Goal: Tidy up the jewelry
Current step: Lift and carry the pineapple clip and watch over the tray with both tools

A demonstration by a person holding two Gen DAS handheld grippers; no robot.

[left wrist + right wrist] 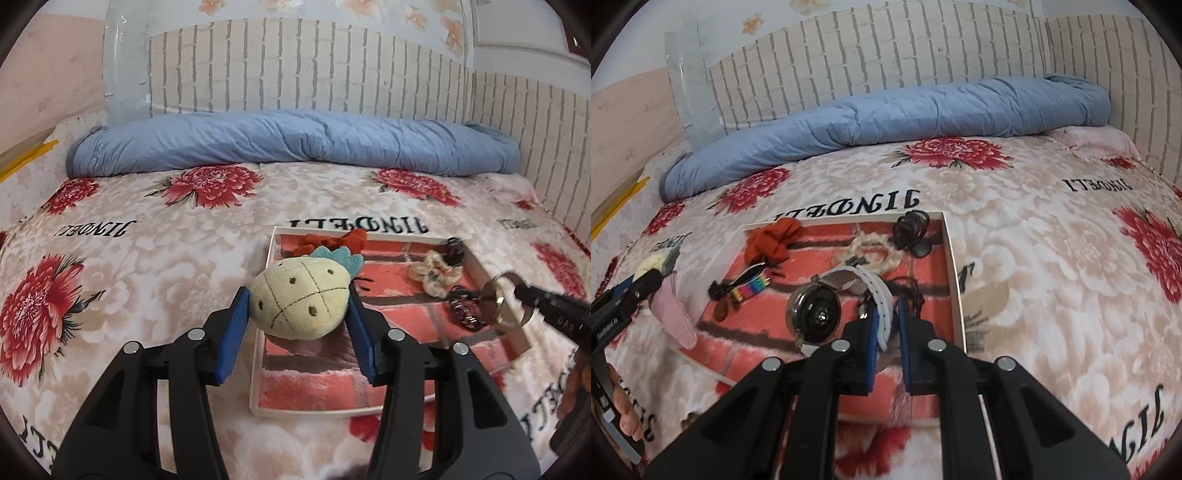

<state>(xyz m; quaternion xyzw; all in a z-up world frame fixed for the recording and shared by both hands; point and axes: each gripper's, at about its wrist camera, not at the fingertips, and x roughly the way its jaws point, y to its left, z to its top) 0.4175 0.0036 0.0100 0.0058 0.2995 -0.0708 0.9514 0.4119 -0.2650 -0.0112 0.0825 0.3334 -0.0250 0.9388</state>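
The bed [155, 251] carries a shallow white tray [955, 280] lined in red brick print. Your left gripper [299, 306] holds a plush pineapple [301, 295], fingers part-open and pressed on its sides, above the tray's near left edge. Your right gripper [886, 325] has its fingers nearly closed on the white strap of a wristwatch [816, 317], over the tray's right side. Lower each item into bare lining, away from the cream scrunchie [871, 254] and black hair claw [910, 229], before releasing.

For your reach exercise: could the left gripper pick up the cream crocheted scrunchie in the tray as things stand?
Probably not: the left gripper already grips a yellow plush pineapple, though the cream crocheted scrunchie lies uncovered.
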